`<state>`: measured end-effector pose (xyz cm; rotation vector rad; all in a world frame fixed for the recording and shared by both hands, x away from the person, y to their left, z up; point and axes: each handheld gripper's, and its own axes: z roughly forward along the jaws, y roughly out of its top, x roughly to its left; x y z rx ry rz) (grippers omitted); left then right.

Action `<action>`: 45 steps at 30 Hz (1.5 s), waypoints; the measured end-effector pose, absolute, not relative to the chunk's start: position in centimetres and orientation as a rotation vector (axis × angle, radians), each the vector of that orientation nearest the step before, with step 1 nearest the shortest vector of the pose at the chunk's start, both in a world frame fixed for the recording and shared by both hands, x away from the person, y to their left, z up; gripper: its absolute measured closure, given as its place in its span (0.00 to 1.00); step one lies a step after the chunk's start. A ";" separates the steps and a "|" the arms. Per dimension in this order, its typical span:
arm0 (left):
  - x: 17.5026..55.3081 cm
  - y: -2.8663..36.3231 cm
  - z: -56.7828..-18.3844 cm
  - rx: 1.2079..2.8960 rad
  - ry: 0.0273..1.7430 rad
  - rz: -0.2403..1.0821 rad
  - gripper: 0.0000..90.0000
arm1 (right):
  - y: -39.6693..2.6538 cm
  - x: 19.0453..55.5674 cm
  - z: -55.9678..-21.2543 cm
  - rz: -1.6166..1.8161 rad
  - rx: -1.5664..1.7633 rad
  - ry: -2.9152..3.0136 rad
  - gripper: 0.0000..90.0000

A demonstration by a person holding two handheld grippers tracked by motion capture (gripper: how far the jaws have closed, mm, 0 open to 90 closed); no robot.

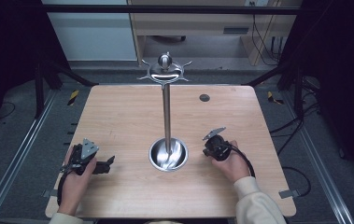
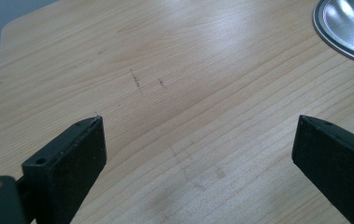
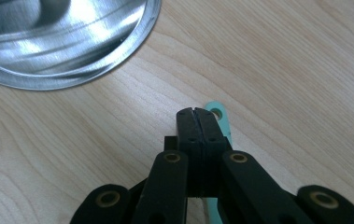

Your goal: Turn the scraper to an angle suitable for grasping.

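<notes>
A steel stand rises from a round dish base [image 1: 168, 155] in the middle of the wooden table [image 1: 118, 116]; its pole [image 1: 166, 116] ends in a crown of hooks [image 1: 165, 70]. My left gripper [image 1: 107, 164] lies left of the base with its jaws wide open over bare wood [image 2: 198, 140]. The base's rim [image 2: 347, 28] sits at the upper right there. My right gripper [image 1: 207, 150] rests right of the base with its jaws pressed together [image 3: 195, 112]. A thin teal strip with a hole [image 3: 217, 114] shows just beside and under those jaws. I cannot tell whether it is pinched. The dish rim [image 3: 62, 42] lies ahead.
A small dark round cap [image 1: 204, 97] is set in the table at the back right. Black frame bars and cables surround the table. A person's hands hold both grippers near the front edge.
</notes>
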<state>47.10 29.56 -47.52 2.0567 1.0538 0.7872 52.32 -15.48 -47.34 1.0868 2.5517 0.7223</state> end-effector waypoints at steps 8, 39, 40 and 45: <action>47.1 29.5 -47.5 2.059 1.052 0.782 0.03 | -16.0 52.7 -47.5 0.668 1.130 2.521 1.00; 46.7 29.8 -47.6 2.048 1.077 0.787 0.03 | -20.2 53.8 -46.4 0.660 1.400 2.333 1.00; 46.6 29.9 -47.6 2.050 1.076 0.785 0.03 | -20.2 53.8 -46.2 0.655 1.401 2.334 1.00; 46.4 29.9 -47.5 2.039 1.077 0.788 0.03 | -20.3 54.0 -45.1 0.643 1.422 2.338 0.99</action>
